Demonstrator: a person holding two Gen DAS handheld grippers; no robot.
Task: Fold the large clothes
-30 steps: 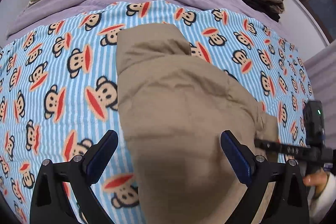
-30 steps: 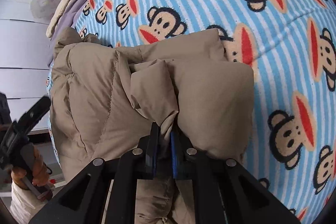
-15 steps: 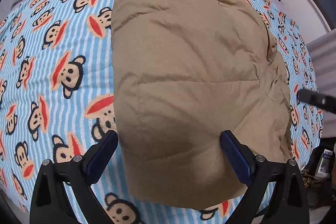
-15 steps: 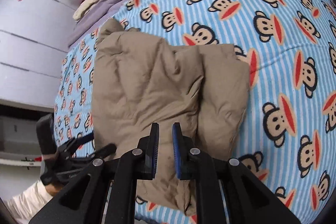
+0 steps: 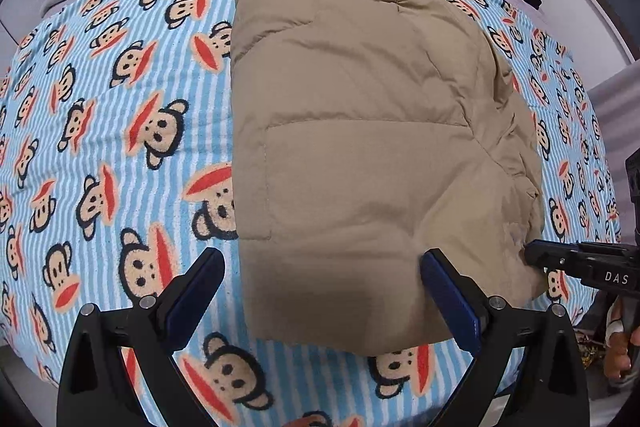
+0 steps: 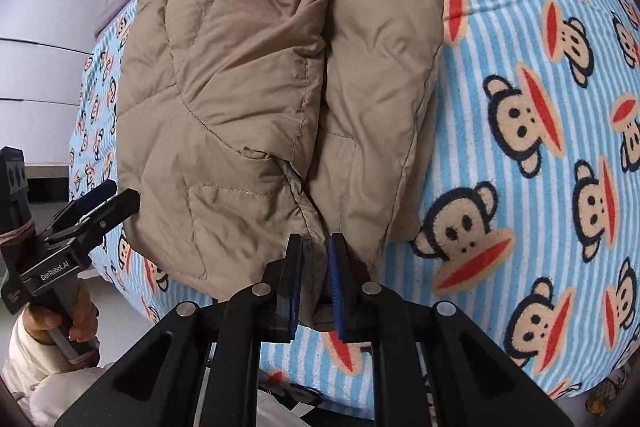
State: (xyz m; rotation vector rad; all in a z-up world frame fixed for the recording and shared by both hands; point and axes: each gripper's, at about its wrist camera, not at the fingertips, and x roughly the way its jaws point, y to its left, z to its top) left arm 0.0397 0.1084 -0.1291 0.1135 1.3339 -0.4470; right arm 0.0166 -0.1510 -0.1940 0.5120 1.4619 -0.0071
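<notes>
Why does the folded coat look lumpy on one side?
The coat isn't flat near the right gripper: one puffy flap bunches over the other, leaving a wrinkled ridge down the middle.

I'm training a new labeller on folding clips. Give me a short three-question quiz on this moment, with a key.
1. True or false: the left tool is shut on the jacket.
2. What does the jacket lie on? A: a plain white sheet. B: a striped monkey-print blanket. C: a wooden table.
3. Which tool has jacket cloth between its pads?

Key
1. False: the left tool stands wide open over the jacket's near edge and grips nothing.
2. B.
3. The right tool, nearly shut on a fold at the jacket's near edge.
</notes>
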